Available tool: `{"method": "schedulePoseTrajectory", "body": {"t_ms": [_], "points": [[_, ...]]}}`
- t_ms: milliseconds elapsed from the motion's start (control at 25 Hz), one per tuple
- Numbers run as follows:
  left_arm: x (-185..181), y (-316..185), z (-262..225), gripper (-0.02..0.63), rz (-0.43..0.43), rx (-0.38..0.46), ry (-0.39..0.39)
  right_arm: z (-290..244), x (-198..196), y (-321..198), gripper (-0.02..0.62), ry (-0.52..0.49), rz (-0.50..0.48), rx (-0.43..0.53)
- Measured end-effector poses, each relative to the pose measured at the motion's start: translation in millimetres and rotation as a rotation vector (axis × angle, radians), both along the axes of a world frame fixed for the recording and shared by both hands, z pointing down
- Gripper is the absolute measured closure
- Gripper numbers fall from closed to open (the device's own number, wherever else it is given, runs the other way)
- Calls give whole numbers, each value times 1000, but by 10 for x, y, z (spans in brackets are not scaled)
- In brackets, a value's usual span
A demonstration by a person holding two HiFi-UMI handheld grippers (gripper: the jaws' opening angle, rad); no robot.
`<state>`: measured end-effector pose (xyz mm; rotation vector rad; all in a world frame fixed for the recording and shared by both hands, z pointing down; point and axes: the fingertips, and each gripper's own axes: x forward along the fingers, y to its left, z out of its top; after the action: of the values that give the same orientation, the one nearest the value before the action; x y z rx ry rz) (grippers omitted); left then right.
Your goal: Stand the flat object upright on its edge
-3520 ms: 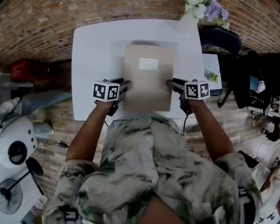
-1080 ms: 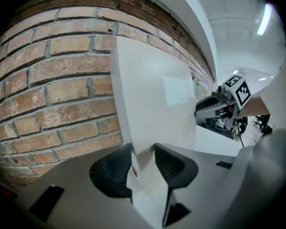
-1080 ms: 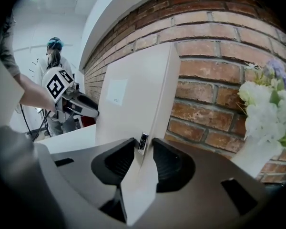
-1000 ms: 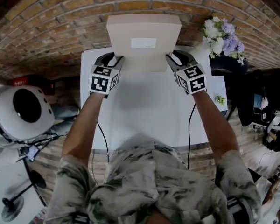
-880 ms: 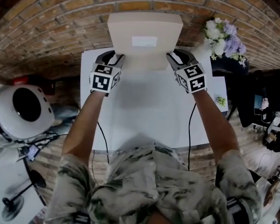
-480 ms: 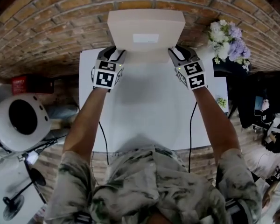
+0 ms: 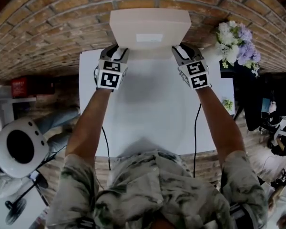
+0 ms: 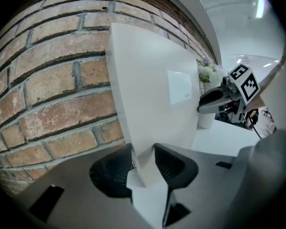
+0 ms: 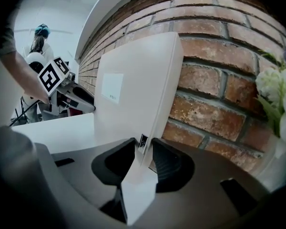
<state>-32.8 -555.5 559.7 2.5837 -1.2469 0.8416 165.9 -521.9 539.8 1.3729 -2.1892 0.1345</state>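
The flat box (image 7: 150,32) stood upright on its long edge directly in front of the brick wall (image 7: 62,27). Its broad face, bearing a small pale label (image 7: 149,37), was turned away from the wall toward the person. It sat over the strip of the white desk (image 7: 148,109) closest to the wall.

The left tongs (image 7: 117,50) were clamped on the box's lower left corner. In the left gripper view the dark pads (image 8: 169,163) pressed on either face of it, parted only by its thickness. The right tongs (image 7: 180,49) gripped the lower right corner the same way. In the right gripper view a small dark printed tag (image 9: 143,142) on the box's side showed just above the pads.

In the head view the bodies and marker cubes of both tongs covered the box's lower corners, so its bottom edge showed only between them. Whether that edge rested on the desk or hung just above it could not be told, nor whether the box's back touched the wall. The print on the label was too small to read.

A bunch of white and purple flowers (image 7: 238,42) stood further along the wall on the person's right, cut off at the frame edge in the right gripper view. The person's forearms and patterned shirt hid the desk's edge farthest from the wall.
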Motion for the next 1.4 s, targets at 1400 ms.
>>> {"method": "schedulePoseTrajectory", "body": {"t_ms": [1400], "points": [[-126,39,-36,439,-99,-33,18,2,124,65,437,-52,74,-22]]}}
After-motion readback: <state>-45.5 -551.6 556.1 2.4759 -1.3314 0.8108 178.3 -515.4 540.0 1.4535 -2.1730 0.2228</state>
